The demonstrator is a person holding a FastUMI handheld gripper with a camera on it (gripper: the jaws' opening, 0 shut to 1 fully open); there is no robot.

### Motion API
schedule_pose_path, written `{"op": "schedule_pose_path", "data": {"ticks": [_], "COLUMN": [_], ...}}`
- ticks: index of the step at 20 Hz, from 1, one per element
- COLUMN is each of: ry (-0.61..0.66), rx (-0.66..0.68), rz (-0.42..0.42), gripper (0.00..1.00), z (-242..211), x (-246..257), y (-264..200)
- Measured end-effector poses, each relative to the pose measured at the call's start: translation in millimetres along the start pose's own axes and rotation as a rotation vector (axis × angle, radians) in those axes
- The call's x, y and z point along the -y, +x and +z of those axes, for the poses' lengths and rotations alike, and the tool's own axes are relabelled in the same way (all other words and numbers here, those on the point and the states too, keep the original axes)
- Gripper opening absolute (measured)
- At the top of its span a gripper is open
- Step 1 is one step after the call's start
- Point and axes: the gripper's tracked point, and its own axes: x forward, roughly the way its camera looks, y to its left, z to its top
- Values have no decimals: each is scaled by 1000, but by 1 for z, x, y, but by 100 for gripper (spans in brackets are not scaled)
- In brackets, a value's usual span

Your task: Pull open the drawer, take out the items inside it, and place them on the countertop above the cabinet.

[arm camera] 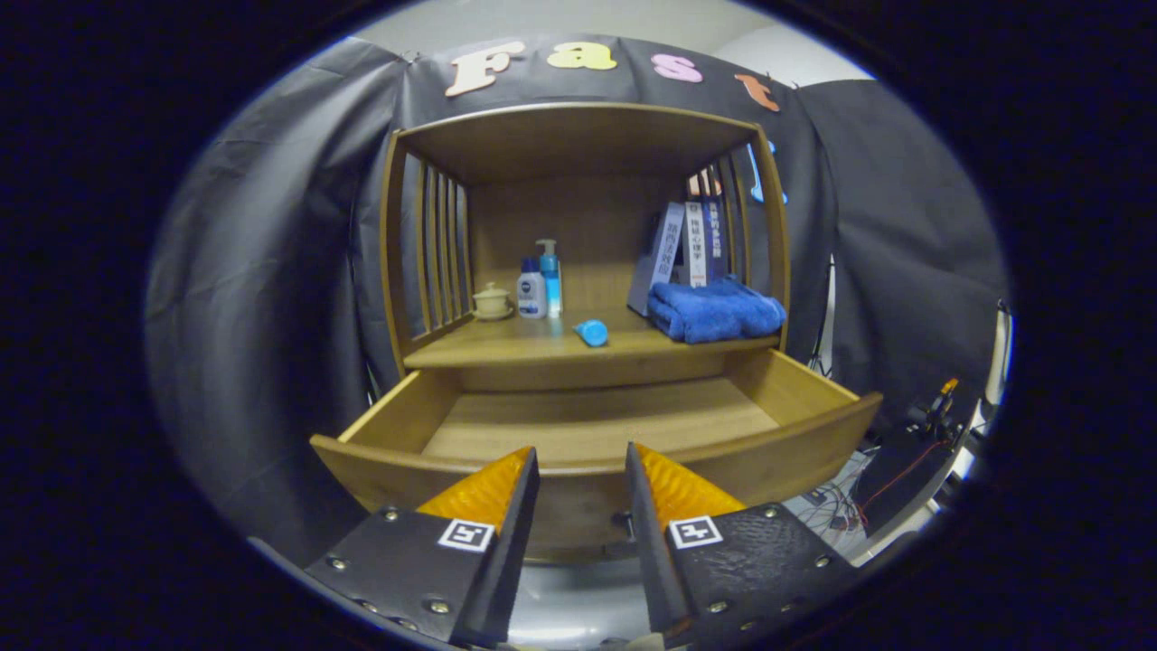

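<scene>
One drawer: the drawer (597, 425) of the wooden cabinet (578, 226) stands pulled out, its bare wooden floor in sight, its front rim just ahead of the fingertips
Gripper: the gripper (583, 470) is held low before the drawer front, its two fingers apart with a clear gap between them, nothing pinched; the tips overlap the drawer's front rim in the view, and contact cannot be told
Finger marks: each finger carries a small square black-and-white marker tag on its top face
Knob: a small dark knob (622, 521) on the drawer front shows in the gap between the fingers
Countertop: the countertop (506, 348) is the wooden shelf above the drawer, under the cabinet's top board and between slatted sides
Tube: a small blue tube (592, 333) lies on its side near the front edge of the countertop, about the middle
Bottles: a white bottle with a dark blue cap (531, 289) stands at the back left, its label too small to make out; a blue pump bottle (550, 276) stands just beside it
Cup: a pale lidded cup (492, 301) on a saucer stands left of the bottles, near the slats
Towel: a folded blue towel (716, 310) lies at the right end of the countertop
Books: a few books (689, 244) stand behind the towel, one leaning; the spine writing is too blurred to read
</scene>
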Motion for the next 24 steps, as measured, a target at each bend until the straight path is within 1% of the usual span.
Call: {"op": "schedule_pose_path", "data": {"ticks": [4, 6, 8, 9, 12, 15, 18, 21, 24], "ry": [-8, -9, -19, -20, 28, 35, 15, 21, -24], "rx": [-5, -13, -16, -13, 17, 15, -3, 11, -23], "rz": [-3, 5, 29, 30, 33, 42, 46, 46, 41], "gripper": [81, 88, 88, 91, 90, 90, 91, 92, 92], "z": [-11, -16, -19, -16, -15, -13, -7, 9, 11], "x": [7, 8, 7, 8, 5, 7, 6, 4, 4], "y": [10, 16, 20, 21, 21, 26, 43, 62, 75]}}
